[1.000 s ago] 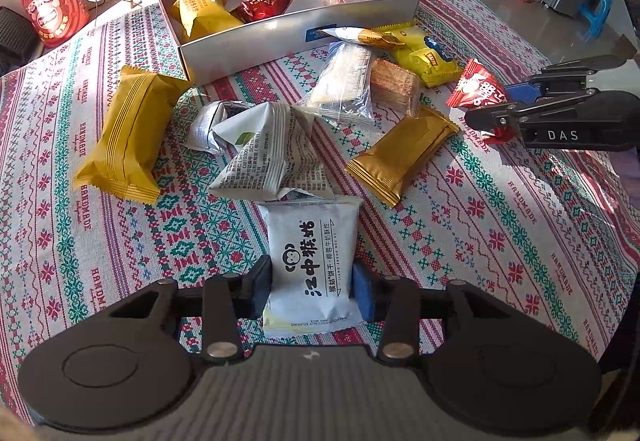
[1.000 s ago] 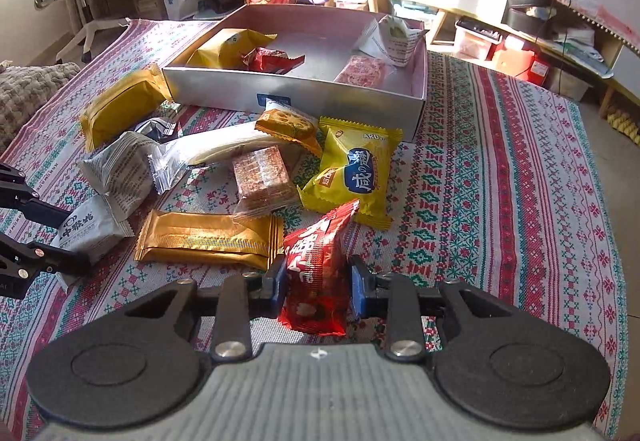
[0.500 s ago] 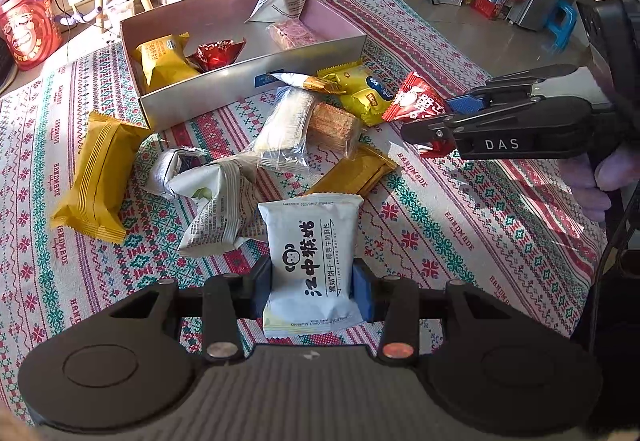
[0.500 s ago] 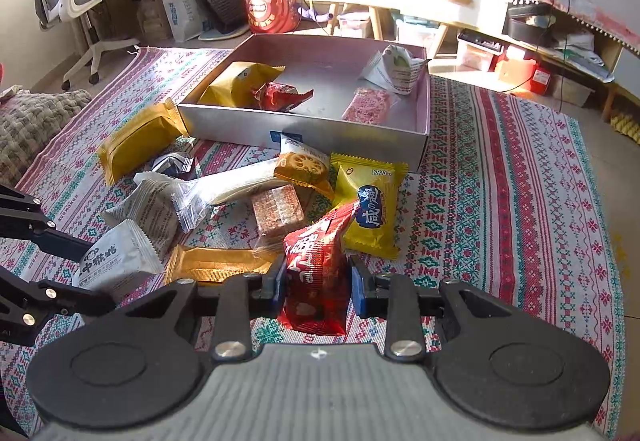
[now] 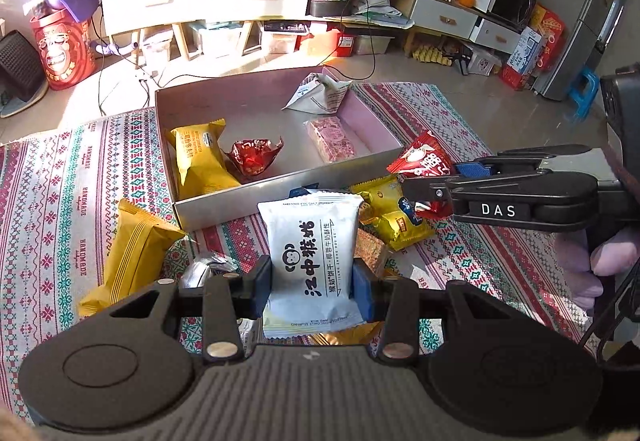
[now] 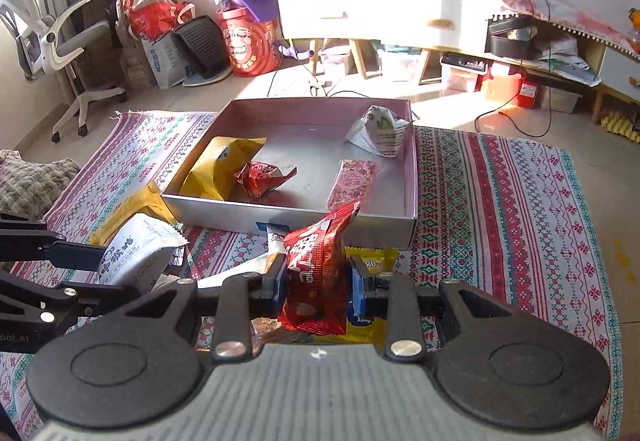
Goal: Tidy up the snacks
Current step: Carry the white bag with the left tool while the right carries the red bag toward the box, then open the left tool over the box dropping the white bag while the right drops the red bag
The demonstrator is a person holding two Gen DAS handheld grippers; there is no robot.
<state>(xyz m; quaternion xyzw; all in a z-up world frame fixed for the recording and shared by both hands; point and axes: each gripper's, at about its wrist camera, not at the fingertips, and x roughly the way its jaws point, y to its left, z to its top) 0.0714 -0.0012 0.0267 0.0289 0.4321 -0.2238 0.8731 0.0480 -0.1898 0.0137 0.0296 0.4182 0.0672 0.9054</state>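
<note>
Left wrist view first: the left tongs (image 5: 312, 283) are clamped on a white biscuit packet (image 5: 310, 253) with black Chinese lettering, blue pads pressing both its sides, packet standing upright and clear of the cloth. Off to the right in that same shot the right tongs (image 5: 420, 193) come in sideways, pinched on a red snack packet (image 5: 422, 161), with a gloved-looking hand (image 5: 592, 261) on the grip (it's at the fisheye edge, so I'm not totally sure about the glove).

Right wrist view shows the same deal up close: jaws narrowed onto the red packet, which sticks up crumpled between them.

Just past both sets of tongs is the shallow box (image 6: 304, 217) sitting on the patterned tablecloth (image 6: 500, 201). Inside it: a yellow packet (image 6: 220, 169) at the left, a small red foil wrapper (image 6: 260, 179) touching it, a pink bar (image 6: 354, 181) toward the right wall, and a folded white pouch (image 6: 380, 135) in the far right corner.

Loose snacks lie on the tabletop in front of the box, including a yellow pillow pack (image 5: 128, 253) off to the left and another yellow bag (image 5: 394, 217) near the box's front wall.
</note>
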